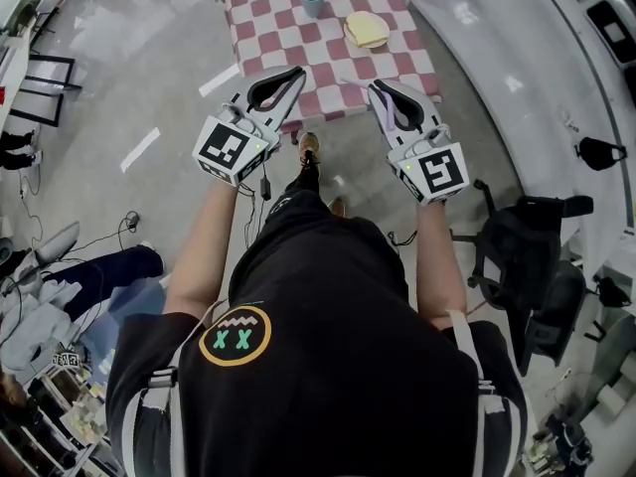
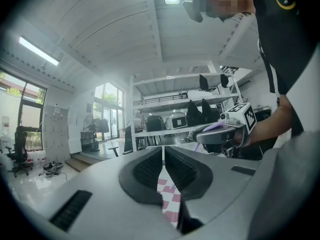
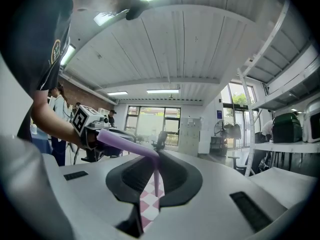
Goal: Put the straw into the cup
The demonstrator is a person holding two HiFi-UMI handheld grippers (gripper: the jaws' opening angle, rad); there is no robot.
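Observation:
A pale purple bendy straw (image 3: 125, 143) is pinched in my right gripper (image 3: 156, 173), its short end between the shut jaws and its long part slanting up to the left. In the head view the right gripper (image 1: 378, 91) and the left gripper (image 1: 296, 74) hover side by side at the near edge of the checked table (image 1: 288, 38). The teal cup (image 1: 312, 0) stands upright at the table's far side, well away from both. My left gripper (image 2: 163, 165) has its jaws together with nothing between them. From the left gripper view, the right gripper (image 2: 220, 133) shows with the straw (image 2: 216, 126).
A yellow folded cloth (image 1: 367, 30) lies on the table right of the cup. A black office chair (image 1: 532, 256) stands at the person's right and a white curved counter (image 1: 517, 78) runs past the table's right side. Cables and bags lie on the floor at left.

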